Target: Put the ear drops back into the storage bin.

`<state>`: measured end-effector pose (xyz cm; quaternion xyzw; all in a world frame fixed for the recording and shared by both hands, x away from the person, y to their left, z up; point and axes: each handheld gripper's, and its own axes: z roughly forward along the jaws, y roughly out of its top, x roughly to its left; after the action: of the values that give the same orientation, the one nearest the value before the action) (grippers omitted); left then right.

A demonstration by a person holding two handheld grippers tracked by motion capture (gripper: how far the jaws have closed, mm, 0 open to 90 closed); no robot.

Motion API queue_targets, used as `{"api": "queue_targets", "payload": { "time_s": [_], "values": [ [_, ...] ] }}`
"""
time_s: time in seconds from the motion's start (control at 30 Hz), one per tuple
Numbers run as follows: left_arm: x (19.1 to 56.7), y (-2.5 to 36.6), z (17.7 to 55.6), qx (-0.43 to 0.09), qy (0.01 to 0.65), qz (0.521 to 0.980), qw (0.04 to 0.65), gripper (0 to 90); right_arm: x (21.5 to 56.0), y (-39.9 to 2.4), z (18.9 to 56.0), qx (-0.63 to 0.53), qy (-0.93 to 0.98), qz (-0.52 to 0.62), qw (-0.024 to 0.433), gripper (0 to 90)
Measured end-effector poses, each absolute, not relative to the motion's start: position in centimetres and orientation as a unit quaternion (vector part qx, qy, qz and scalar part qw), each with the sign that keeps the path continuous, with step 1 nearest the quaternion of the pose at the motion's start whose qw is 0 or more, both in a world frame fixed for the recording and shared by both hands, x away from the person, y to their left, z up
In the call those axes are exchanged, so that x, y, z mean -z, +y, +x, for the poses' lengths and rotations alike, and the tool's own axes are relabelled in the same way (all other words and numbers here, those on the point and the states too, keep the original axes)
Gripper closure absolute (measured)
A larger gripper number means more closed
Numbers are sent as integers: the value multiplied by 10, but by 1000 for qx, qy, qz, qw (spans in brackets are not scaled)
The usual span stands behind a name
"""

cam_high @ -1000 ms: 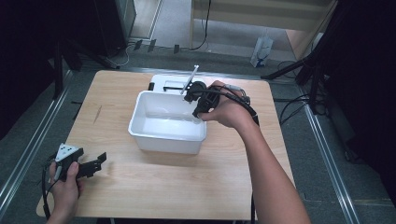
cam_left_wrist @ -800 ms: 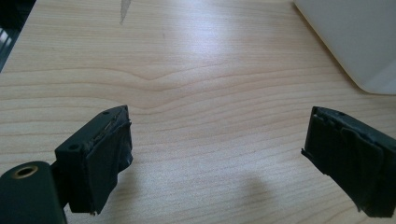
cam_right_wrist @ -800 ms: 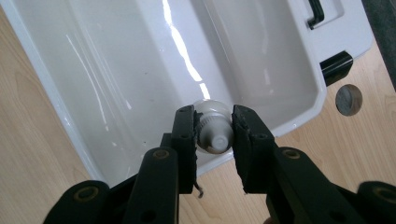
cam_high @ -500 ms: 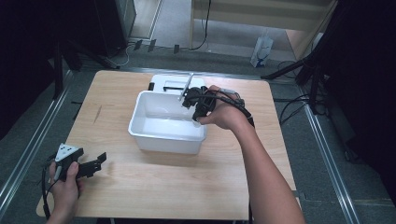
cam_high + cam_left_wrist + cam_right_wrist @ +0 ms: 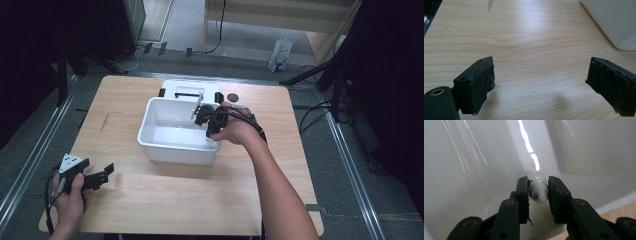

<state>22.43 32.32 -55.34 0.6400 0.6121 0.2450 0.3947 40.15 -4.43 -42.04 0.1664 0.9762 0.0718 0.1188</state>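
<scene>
- Tube [image 5: 537,188]: small, white, ribbed screw cap pointing at the right gripper cam, body running away from it; smooth glossy plastic
- Tube sat inside the tub [image 5: 165,145], down by the wall nearest the right hand [image 5: 239,131]; far end near or on the tub floor, can't tell which
- R gripper [image 5: 538,192] clenched on the tube at the cap/neck, one black jaw each side, pads touching it
- In high view R gripper [image 5: 210,122] dipped over the tub's right rim, cable trailing over the hand
- L gripper [image 5: 540,82] released, jaws wide apart, nothing between, just above bare table [image 5: 529,42]
- L gripper [image 5: 92,176] in high view sat near the table's front-left corner in the left hand [image 5: 67,200], well apart from the tub
- Tub: white, rectangular, rounded corners, shiny inside w/ streaky glare
- White tray-like object [image 5: 190,91] just behind the tub; small dark disc [image 5: 232,97] beside it
- Table: pale wood grain, rounded corners
- Jaw pads: black, rough-edged, look taped
</scene>
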Motion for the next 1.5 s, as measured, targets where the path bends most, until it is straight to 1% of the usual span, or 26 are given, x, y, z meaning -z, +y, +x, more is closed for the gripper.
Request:
{"api": "queue_targets", "payload": {
  "time_s": [0.17,0.27,0.73,0.93,1.07,1.1,1.13,1.23,1.5],
  "values": [
    [553,323,224,-245,612,640,395,84,427,-45,402,-69,977,159,124,772],
    [553,323,224,-245,612,640,394,84,428,-44,403,-66,977,158,125,773],
    [553,323,224,-245,612,640,395,84,426,-46,401,-83,976,162,118,691],
    [553,323,224,-246,612,640,394,84,413,-49,395,-109,973,163,122,631],
    [553,323,224,-245,612,639,395,84,405,-53,392,-118,971,164,127,610],
    [553,323,224,-247,612,640,395,84,399,-56,390,-126,969,165,132,588],
    [553,323,224,-247,612,640,395,84,399,-56,390,-126,969,165,132,588],
    [553,323,225,-247,611,640,395,84,388,-63,385,-144,964,175,142,551],
    [553,323,224,-247,612,640,395,84,374,-83,380,-156,958,186,155,516]
  ]
}}
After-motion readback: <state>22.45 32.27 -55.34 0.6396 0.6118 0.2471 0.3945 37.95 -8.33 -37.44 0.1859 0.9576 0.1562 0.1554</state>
